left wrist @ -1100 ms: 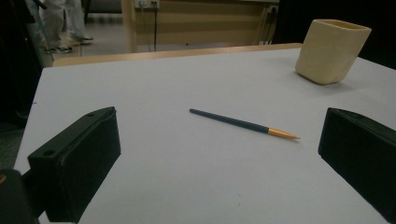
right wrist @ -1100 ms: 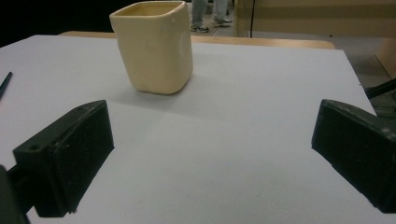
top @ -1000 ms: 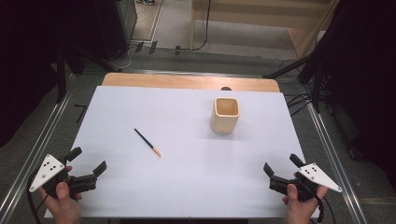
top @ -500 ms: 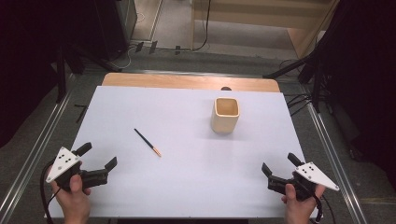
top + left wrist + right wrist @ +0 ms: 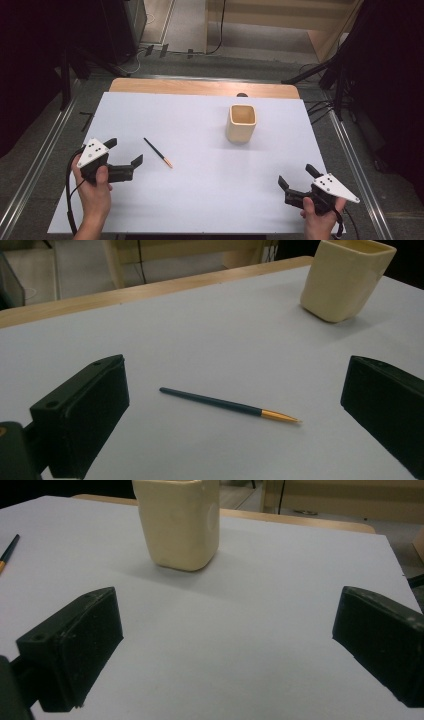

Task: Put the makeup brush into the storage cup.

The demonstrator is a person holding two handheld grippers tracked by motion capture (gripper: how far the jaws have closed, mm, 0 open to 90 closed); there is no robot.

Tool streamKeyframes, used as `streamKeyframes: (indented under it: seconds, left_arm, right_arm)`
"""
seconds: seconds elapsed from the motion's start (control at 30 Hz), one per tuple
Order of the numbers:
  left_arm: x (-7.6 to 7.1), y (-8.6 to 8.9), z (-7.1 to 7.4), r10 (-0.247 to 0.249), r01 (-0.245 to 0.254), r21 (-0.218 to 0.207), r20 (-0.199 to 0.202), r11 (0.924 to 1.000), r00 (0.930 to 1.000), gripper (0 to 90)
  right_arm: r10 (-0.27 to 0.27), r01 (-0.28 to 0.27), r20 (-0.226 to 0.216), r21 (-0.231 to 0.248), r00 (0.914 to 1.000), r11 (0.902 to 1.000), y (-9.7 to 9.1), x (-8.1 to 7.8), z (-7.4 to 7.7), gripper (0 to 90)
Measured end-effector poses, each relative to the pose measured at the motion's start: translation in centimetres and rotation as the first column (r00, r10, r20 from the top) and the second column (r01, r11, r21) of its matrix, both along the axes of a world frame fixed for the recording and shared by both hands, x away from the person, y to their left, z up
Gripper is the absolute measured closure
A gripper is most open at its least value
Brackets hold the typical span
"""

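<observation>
Near the front left of the white bench (image 5: pixel 210 200), the left tongs (image 5: pixel 122 152) are gaping wide with one dark pencil (image 5: pixel 158 152) lying just ahead of them, untouched, while the right tongs (image 5: pixel 296 178) are hovering open and empty well apart, and one cream cup (image 5: pixel 241 123) is standing farther back with nothing blocking it.

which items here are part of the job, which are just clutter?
In play:
- pen, lying flat on the white sheet, in line with the open left claw
- cream cup, upright, likely where the pen goes
- right claw, open, idle near the table's front edge

Lying about:
- cables on the floor beside the table
- wooden furniture behind
</observation>
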State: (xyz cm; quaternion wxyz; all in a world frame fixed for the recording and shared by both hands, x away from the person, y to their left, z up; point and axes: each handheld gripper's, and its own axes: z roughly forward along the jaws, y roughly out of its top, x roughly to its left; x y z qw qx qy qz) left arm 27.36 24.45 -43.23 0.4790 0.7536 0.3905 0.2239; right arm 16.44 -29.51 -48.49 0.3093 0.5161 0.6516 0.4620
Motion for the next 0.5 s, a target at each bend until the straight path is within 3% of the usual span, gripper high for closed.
streamKeyframes:
  seconds: [0.23,0.37,0.5]
  left_arm:
    - [2.1,-0.9,0.0,-0.061,0.062,0.020,-0.061,0.9979,0.9963,0.0]
    - [3.3,-1.5,-0.3,-0.115,0.118,0.026,-0.098,0.9927,0.9886,0.0]
    - [4.6,-1.9,-0.7,-0.174,0.180,0.034,-0.141,0.9830,0.9746,0.0]
  right_arm:
    - [-0.005,0.005,-0.010,0.005,0.9999,1.0000,-0.1,0.0,-0.1,0.1]
    - [-0.009,0.009,-0.017,0.005,0.9998,1.0000,-0.2,0.1,-0.1,0.2]
    - [-0.007,0.007,-0.024,0.005,0.9997,1.0000,-0.2,0.1,-0.1,0.2]
